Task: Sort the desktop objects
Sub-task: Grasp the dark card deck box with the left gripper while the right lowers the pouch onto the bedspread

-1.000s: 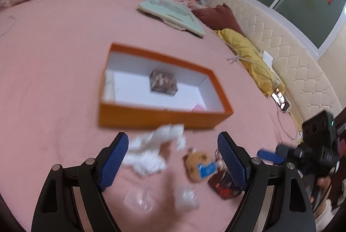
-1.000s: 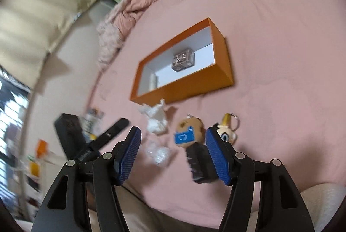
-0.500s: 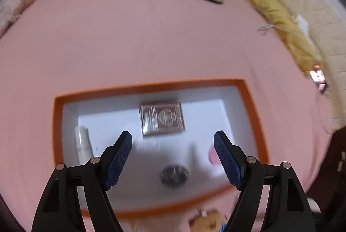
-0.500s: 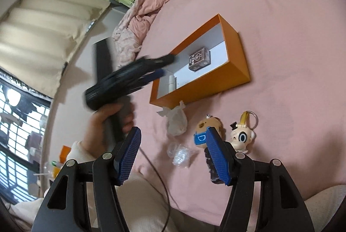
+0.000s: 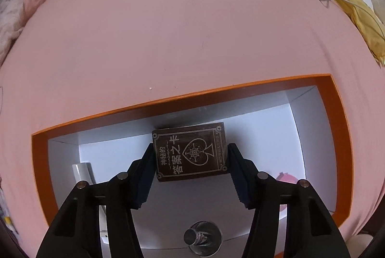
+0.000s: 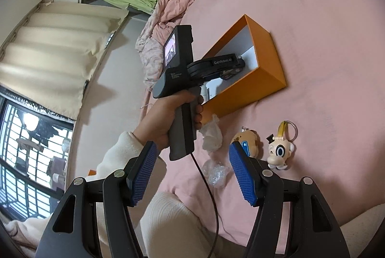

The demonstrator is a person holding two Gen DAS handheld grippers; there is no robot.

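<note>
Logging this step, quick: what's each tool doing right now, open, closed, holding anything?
Left tool: closed on the brown card box, inside the orange box.
Right tool: open, holding nothing.

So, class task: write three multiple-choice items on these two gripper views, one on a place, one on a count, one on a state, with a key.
1. Where is the dark card box?
A. inside the orange box
B. on the pink bedsheet
C. on the green board

2. How many keychain toys lie on the pink bedsheet near the right gripper?
A. one
B. two
C. four

3. What state is the left gripper in?
A. wide open, empty
B. shut on the card box
C. out of view

Key: 1 A, white box walls surround it; 2 B, a brown plush keychain and a white figure keychain; 3 B, both fingers press its sides.
</note>
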